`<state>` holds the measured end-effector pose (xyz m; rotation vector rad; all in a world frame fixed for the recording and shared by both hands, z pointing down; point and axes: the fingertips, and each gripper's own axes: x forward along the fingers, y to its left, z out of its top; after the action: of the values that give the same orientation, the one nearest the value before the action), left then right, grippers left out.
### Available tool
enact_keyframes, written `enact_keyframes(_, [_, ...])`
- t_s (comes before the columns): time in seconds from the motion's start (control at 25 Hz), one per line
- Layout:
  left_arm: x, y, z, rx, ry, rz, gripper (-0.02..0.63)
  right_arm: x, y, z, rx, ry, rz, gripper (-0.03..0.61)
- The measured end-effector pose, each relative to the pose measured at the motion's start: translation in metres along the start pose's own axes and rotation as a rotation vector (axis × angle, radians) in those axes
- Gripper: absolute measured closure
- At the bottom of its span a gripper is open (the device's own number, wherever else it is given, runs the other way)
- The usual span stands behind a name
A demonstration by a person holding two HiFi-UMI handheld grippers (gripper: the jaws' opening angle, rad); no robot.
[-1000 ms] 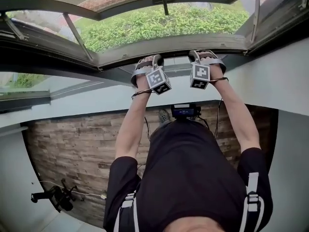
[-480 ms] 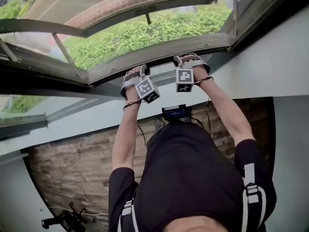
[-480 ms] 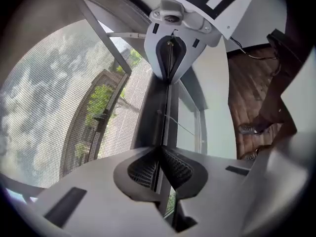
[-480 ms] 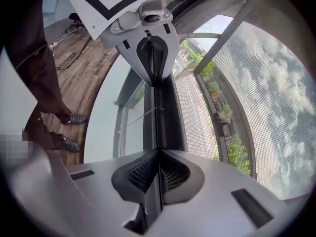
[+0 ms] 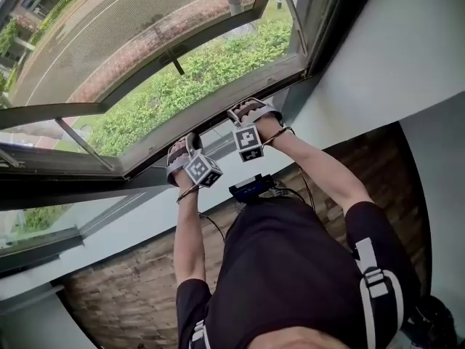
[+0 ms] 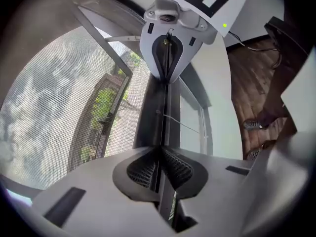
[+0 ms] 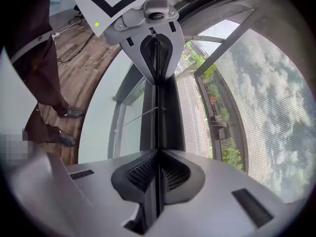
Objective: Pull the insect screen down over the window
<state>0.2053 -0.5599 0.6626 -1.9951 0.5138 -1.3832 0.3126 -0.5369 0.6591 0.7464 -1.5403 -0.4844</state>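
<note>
Screen bar (image 5: pixel 218 111), drawn low over the window (image 5: pixel 320 17), pinched on its thin lip by nearly closed left gripper (image 6: pixel 160 169) and right gripper (image 7: pixel 157 174); pull evenly, keeping it level.

from the head, steeply down onto the window frame (image 5: pixel 322 20). from left gripper (image 5: pixel 182 150) and right gripper (image 5: pixel 245 113), close along the jaws, facing each other down the shared screen bar (image 6: pixel 153 107).

L-gripper (image 6: pixel 160 149), R-gripper (image 7: pixel 158 152) prob. clamped; arms up.
</note>
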Motion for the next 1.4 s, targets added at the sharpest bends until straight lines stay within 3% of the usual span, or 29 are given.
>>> enact_keyframes(0.24, [-0.010,0.006,0.002,-0.071,-0.011,0.030,0.561,0.003,-0.007,0.001,-0.063,-0.017,-0.077,0.557])
enact_keyframes(0.36, [-0.012,-0.001,0.012,-0.152,-0.068,0.017,0.560,-0.015,0.003,-0.014,0.036,-0.006,-0.060,0.552])
enact_keyframes(0.44, [-0.017,0.005,0.012,-0.252,-0.106,0.030,0.560,-0.022,0.003,-0.020,0.130,-0.016,-0.041,0.551])
enact_keyframes(0.56, [-0.034,0.023,0.007,-0.518,-0.174,0.040,0.560,-0.028,-0.004,-0.021,0.257,-0.071,-0.021,0.552])
enact_keyframes(0.76, [-0.085,0.037,0.015,-1.119,-0.375,-0.054,0.560,-0.069,-0.002,-0.025,0.498,-0.169,0.041,0.552])
enact_keyframes(0.88, [-0.108,0.031,0.013,-1.347,-0.550,-0.078,0.560,-0.080,0.007,-0.023,0.583,-0.248,0.054,0.552])
enact_keyframes(1.0, [-0.140,0.024,0.005,-1.432,-0.593,-0.040,0.560,-0.088,0.007,-0.014,0.660,-0.348,0.070,0.552])
enact_keyframes(1.2, [-0.188,0.002,-0.014,-1.577,-0.675,0.017,0.560,-0.109,0.026,-0.017,0.939,-0.501,0.118,0.554])
enact_keyframes(1.4, [-0.237,0.000,-0.020,-1.614,-0.813,0.021,0.560,-0.149,0.064,-0.037,1.225,-0.563,0.131,0.554])
